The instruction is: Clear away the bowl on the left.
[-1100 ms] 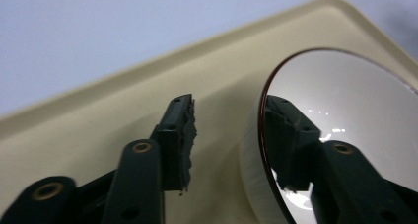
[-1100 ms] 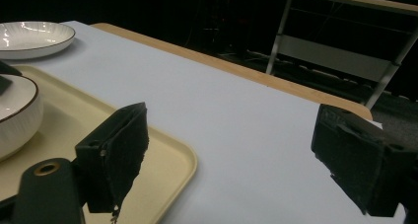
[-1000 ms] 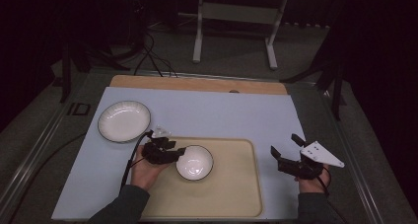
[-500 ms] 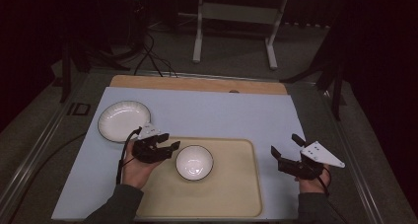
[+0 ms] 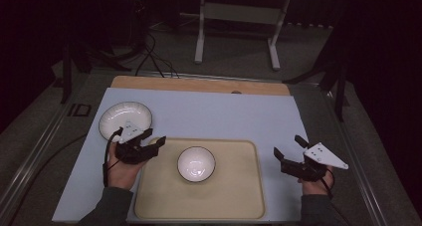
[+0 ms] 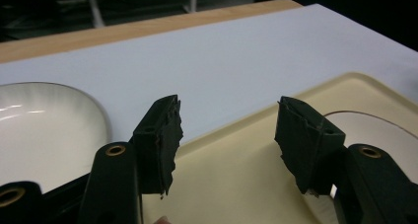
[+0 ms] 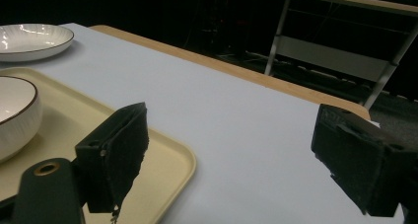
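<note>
No readable writing on anything here, except faint marks on the desk (image 5: 74, 136) edge at far left that I can't make out. My left tool (image 5: 152, 142) is spread wide, gripping nothing, over the tray's (image 5: 239, 196) left rim, just beside the plate (image 5: 124, 118). My left hand (image 5: 119, 164) lies low behind it on the white mat (image 5: 209, 116). The bowl (image 5: 196, 164) sits upright on the tray, apart from both tools. My right tool (image 5: 287, 149) is also gaping wide, empty, off the tray's right side, right hand (image 5: 313, 183) near the desk's near edge.
</note>
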{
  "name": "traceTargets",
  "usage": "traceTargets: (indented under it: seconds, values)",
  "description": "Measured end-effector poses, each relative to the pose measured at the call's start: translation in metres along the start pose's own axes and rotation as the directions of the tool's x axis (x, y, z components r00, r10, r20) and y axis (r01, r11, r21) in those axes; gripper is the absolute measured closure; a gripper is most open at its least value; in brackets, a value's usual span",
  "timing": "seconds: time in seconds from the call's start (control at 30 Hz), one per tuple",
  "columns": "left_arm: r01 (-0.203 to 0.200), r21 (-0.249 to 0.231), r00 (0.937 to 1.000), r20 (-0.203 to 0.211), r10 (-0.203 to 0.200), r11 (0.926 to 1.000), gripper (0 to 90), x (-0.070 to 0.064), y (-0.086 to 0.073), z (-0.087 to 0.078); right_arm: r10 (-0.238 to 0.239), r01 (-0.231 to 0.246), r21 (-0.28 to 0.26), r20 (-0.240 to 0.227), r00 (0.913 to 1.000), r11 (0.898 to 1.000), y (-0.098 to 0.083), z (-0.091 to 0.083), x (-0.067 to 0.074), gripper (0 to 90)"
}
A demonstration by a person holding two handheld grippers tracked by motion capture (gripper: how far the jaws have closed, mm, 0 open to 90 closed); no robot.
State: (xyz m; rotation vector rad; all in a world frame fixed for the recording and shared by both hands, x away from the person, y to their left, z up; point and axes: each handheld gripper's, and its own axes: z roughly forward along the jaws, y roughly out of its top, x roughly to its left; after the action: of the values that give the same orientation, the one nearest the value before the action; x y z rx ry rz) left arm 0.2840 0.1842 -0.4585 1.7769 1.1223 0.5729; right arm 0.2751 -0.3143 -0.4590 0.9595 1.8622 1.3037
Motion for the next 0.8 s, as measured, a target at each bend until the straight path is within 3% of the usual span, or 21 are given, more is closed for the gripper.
traceTargets:
  seconds: [0.27,0.53,0.8]
  values:
    - [0.034,-0.038,0.9973,-0.063,-0.036,0.9987,41.1,0.015,-0.006,-0.017,0.004,-0.004,-0.002,0.0,1.0,1.0,0.0,-0.001,0.0,13.9]
    - [0.038,-0.058,0.9921,-0.117,-0.045,0.9976,39.9,0.026,-0.012,-0.03,0.009,-0.009,-0.002,0.003,1.0,1.0,0.0,-0.001,0.0,13.9]
    - [0.085,-0.088,0.9812,-0.166,-0.099,0.9925,39.4,0.041,-0.02,-0.042,0.014,-0.014,-0.002,0.007,0.9999,1.0,-0.001,-0.002,-0.001,14.0]
